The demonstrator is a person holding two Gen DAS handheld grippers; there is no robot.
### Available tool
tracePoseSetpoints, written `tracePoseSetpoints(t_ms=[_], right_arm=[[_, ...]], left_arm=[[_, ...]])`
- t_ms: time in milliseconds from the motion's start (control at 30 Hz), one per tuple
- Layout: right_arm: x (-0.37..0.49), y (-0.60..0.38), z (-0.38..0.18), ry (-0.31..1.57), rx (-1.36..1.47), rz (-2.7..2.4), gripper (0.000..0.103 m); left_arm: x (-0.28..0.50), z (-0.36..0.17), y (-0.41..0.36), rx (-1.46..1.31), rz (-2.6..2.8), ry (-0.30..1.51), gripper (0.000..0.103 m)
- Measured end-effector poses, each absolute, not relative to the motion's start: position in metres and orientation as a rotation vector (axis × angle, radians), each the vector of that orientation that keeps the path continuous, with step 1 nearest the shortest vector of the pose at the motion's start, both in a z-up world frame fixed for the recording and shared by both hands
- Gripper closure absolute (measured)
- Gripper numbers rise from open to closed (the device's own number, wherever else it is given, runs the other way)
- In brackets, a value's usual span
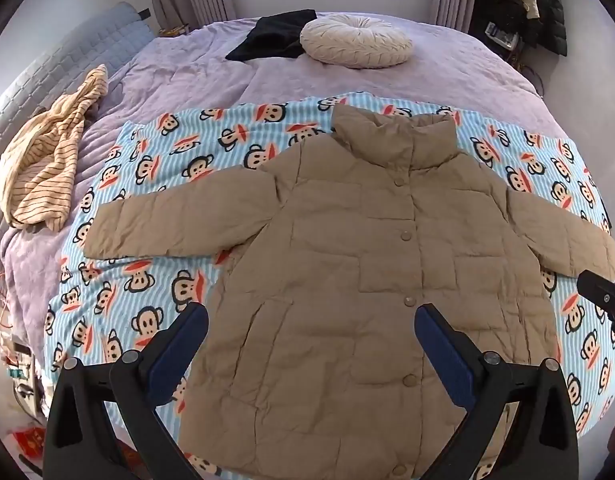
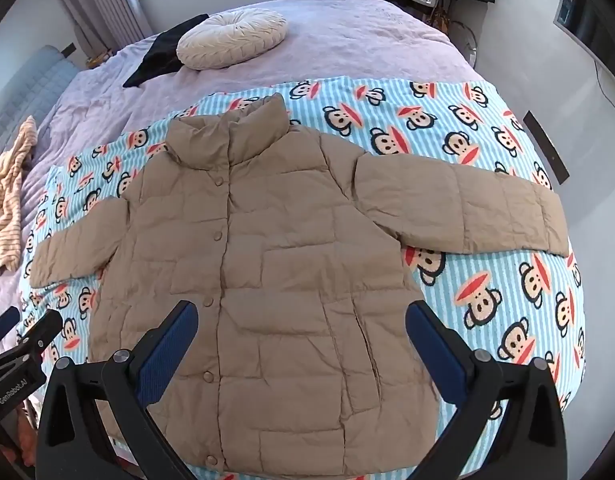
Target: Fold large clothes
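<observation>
Bed (image 1: 447,64) with monkey blanket (image 1: 147,280) | jacket (image 1: 347,280) flat on blanket, buttoned, sleeves spread | left gripper (image 1: 311,328) above hem, jaws wide, empty | right gripper (image 2: 301,324) likewise wide, empty | cushion (image 1: 355,40) beyond
</observation>
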State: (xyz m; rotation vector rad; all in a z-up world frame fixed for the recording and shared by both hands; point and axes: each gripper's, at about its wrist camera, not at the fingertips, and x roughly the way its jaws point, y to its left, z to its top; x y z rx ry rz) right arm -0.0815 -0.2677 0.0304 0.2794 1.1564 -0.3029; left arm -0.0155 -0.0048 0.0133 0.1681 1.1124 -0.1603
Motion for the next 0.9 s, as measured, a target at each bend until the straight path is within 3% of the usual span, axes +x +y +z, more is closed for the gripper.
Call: tracePoseSetpoints(t_ms=[900], right_arm=[[-0.0748,-0.2619,0.028,1.172,0.275,-0.291,0.0]], left_arm=[[-0.0167,0.0066,-0.0011,0.146,-0.139,1.131,0.0]])
